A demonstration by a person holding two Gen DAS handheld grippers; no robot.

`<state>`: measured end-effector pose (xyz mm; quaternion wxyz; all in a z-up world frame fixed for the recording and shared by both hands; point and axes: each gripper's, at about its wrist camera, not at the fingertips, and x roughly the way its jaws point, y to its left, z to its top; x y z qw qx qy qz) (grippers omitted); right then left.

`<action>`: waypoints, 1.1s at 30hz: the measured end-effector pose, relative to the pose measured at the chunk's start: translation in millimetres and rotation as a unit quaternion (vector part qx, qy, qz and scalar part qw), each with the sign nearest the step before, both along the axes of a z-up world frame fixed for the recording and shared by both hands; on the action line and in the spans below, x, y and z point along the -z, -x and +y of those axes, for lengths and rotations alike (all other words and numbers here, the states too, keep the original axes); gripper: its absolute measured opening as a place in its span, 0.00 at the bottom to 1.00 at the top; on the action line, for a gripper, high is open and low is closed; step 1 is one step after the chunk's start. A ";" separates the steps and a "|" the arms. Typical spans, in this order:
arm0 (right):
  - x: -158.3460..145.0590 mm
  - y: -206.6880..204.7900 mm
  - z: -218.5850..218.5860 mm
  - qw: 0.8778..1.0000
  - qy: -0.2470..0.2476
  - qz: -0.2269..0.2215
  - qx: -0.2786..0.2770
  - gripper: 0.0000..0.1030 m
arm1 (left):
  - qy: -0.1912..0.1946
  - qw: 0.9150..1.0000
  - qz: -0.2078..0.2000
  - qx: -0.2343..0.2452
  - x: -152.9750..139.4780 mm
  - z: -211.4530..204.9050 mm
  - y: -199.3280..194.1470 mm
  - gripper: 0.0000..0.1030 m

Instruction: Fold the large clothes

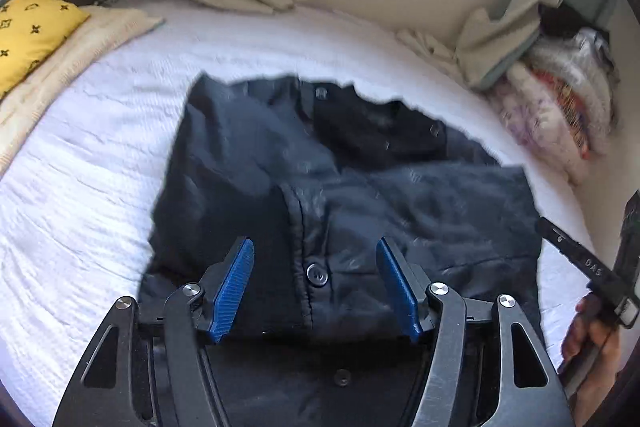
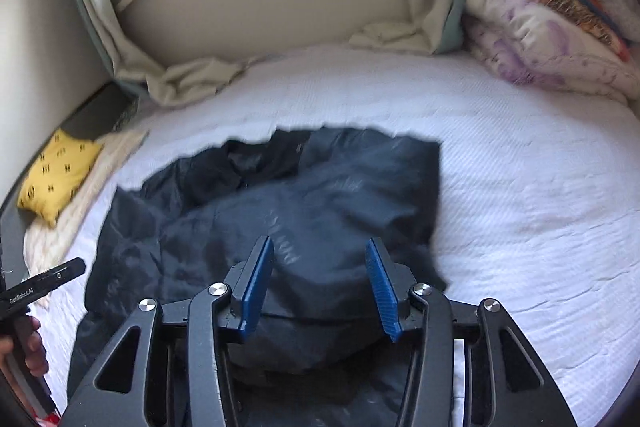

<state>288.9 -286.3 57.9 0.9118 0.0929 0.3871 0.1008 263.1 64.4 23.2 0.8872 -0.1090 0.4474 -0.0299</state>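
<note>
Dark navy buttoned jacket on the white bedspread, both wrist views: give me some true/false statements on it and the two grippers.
1. The dark navy buttoned jacket lies on the white textured bedspread. True.
2. The left gripper is clamped shut on the jacket. False: its blue pads stand apart, a button showing between them.
3. A yellow patterned cushion sits at the edge of the bed. True.
4. The jacket hangs on a hanger. False: it lies partly folded, flat on the bed.
5. The right gripper has open jaws over jacket fabric. True.
6. The stack of folded blankets rests on the jacket. False: it sits apart, by the wall.
</note>
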 end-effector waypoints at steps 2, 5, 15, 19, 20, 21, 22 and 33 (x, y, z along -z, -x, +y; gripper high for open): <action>12.0 -4.9 8.3 1.000 0.011 0.014 -0.006 0.44 | -0.031 0.999 0.024 -0.001 16.4 -3.9 -8.1 0.66; 28.7 -9.1 15.4 0.999 0.044 0.029 -0.011 0.44 | -0.032 0.998 0.052 -0.005 35.5 1.8 -14.6 0.66; 76.5 -20.0 18.5 0.995 0.079 0.061 -0.016 0.42 | -0.056 0.996 0.066 0.007 62.8 1.1 -20.6 0.67; 87.7 -20.2 17.2 0.995 0.074 0.057 -0.016 0.41 | -0.053 0.997 0.063 0.007 70.5 -0.7 -25.2 0.67; 88.9 -20.1 16.6 0.996 0.072 0.056 -0.016 0.41 | -0.052 0.997 0.061 0.007 70.9 0.2 -25.0 0.67; 89.7 -20.0 16.7 0.996 0.072 0.055 -0.016 0.41 | -0.053 0.997 0.060 0.007 71.7 0.7 -24.7 0.68; 90.5 -19.1 16.6 0.996 0.072 0.052 -0.016 0.41 | -0.054 0.997 0.059 0.007 71.8 0.4 -24.5 0.68; 38.3 -5.8 0.7 1.000 0.010 0.027 -0.006 0.53 | -0.104 0.994 -0.009 -0.016 15.5 7.5 -2.1 0.78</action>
